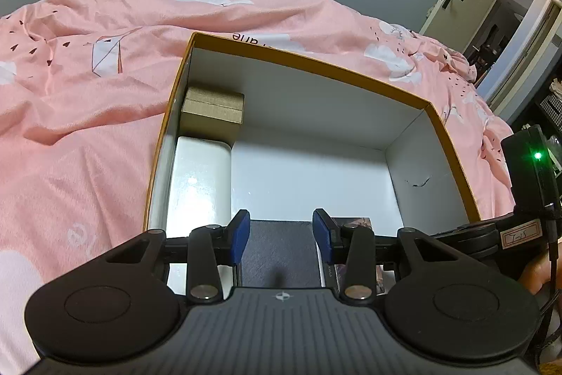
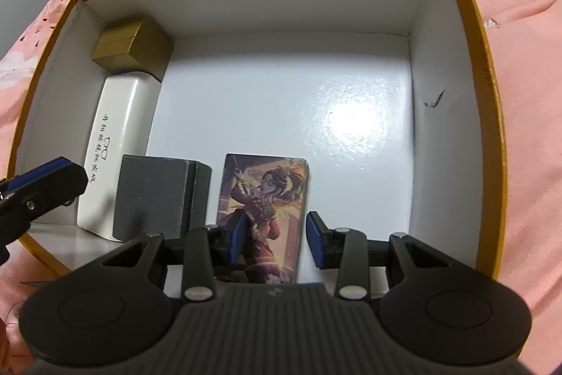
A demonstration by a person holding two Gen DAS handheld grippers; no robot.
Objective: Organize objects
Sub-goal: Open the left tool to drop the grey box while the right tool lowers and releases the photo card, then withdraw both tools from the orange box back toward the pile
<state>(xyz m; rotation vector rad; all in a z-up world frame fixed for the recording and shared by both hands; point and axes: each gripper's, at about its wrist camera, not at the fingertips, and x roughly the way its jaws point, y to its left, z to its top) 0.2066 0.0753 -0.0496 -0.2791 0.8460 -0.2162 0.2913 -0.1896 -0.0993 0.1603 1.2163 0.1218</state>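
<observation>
Your right gripper stands spread over the card box below it; four items sit packed, room remains.

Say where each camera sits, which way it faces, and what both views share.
Left wrist: on the left gripper, looking slantwise across the orange box and the pink bedding to a door; a fingertip shows at right.
Right wrist: on the right gripper, looking steeply down into the box onto the illustrated box.
Shared: gold box, white case, grey box.
</observation>
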